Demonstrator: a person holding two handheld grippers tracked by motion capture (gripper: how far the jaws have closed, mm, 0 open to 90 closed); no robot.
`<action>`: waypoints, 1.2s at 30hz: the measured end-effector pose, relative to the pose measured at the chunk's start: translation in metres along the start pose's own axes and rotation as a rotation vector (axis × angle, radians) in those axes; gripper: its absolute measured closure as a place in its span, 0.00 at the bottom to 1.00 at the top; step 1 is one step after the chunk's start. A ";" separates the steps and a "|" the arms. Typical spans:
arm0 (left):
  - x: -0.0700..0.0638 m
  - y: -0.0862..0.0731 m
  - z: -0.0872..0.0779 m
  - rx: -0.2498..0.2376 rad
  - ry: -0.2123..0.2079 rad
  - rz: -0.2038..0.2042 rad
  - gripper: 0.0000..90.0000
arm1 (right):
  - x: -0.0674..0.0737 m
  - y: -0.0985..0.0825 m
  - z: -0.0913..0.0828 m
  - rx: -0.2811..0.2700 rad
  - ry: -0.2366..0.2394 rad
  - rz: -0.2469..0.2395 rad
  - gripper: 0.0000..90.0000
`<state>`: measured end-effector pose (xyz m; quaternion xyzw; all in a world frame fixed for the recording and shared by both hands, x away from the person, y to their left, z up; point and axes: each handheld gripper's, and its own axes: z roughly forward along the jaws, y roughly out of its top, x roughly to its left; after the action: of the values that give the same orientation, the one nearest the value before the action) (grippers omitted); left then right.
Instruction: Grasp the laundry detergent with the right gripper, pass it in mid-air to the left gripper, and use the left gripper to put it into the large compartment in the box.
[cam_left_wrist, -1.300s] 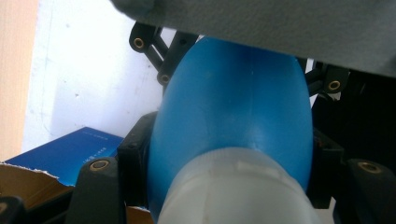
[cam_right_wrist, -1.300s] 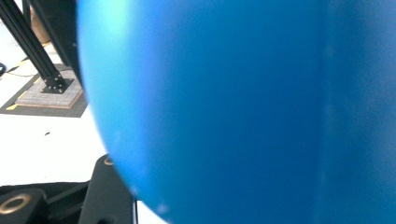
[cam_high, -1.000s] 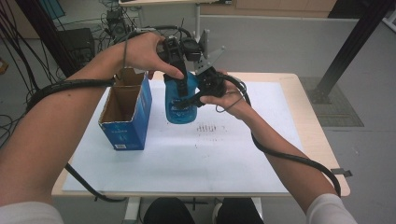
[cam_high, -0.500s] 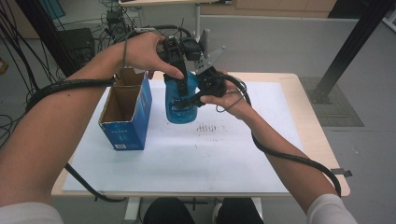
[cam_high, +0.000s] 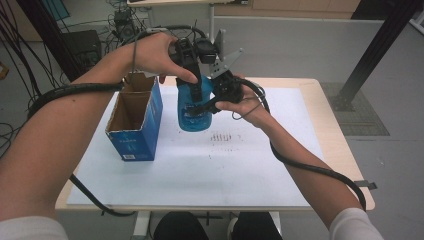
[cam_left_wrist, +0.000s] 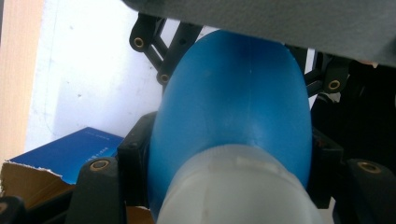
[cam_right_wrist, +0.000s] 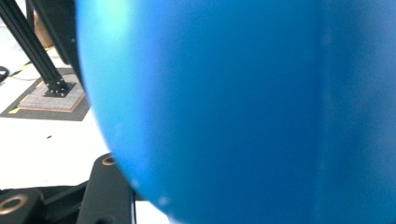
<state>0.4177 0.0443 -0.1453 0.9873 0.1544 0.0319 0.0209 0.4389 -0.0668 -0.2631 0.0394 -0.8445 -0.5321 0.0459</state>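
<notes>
Holding a blue bottle (cam_high: 194, 107) above the table (cam_high: 330, 110), both grippers pinch it. Near edge of the white sheet (cam_high: 200, 175) is bare; pencil marks at centre. Bottle hangs upright at about 12 o'clock from table centre, off the surface. Right gripper (cam_high: 212, 102), coming from 3 o'clock, clamps the bottle's body. Left gripper (cam_high: 192, 75), from above at 11 o'clock, clamps the top by the white cap (cam_left_wrist: 238, 186); jaws tight on both sides in the left gripper view. Open blue box (cam_high: 135, 125) stands just beside the bottle at 9 o'clock, apart from it.
</notes>
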 end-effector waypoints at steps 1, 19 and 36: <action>0.000 0.000 0.000 0.000 0.000 -0.001 0.40 | 0.000 0.000 0.000 0.000 0.000 0.001 0.47; 0.000 0.000 -0.001 0.000 -0.009 -0.019 0.40 | 0.000 0.000 -0.002 -0.007 -0.002 0.002 0.46; 0.001 -0.004 0.000 -0.004 -0.008 -0.049 0.40 | -0.001 -0.004 0.001 -0.029 -0.012 0.032 0.38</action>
<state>0.4169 0.0487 -0.1459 0.9833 0.1784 0.0279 0.0243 0.4398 -0.0677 -0.2671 0.0220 -0.8376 -0.5435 0.0499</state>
